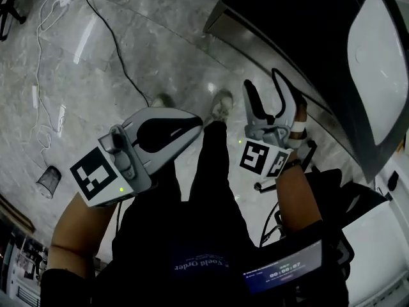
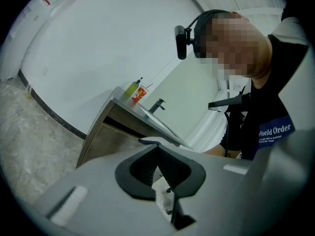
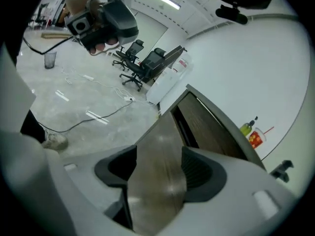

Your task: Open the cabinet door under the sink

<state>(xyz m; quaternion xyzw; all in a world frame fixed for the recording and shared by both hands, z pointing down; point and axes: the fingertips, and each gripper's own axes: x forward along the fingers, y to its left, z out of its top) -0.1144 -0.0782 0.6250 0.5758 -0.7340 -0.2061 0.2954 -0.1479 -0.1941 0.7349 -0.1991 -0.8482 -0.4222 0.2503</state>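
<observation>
Squarely between jaws of right gripper: cabinet door

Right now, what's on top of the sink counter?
A green bottle, a red cup with a straw and a faucet stand on the counter. In the left gripper view, the left tongs cover its near end.

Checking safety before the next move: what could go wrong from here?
The right gripper, jaws open, points at the wooden door panel close ahead; pushing on could knock it. The floor cable runs near the person's shoes; a step might snag it.
</observation>
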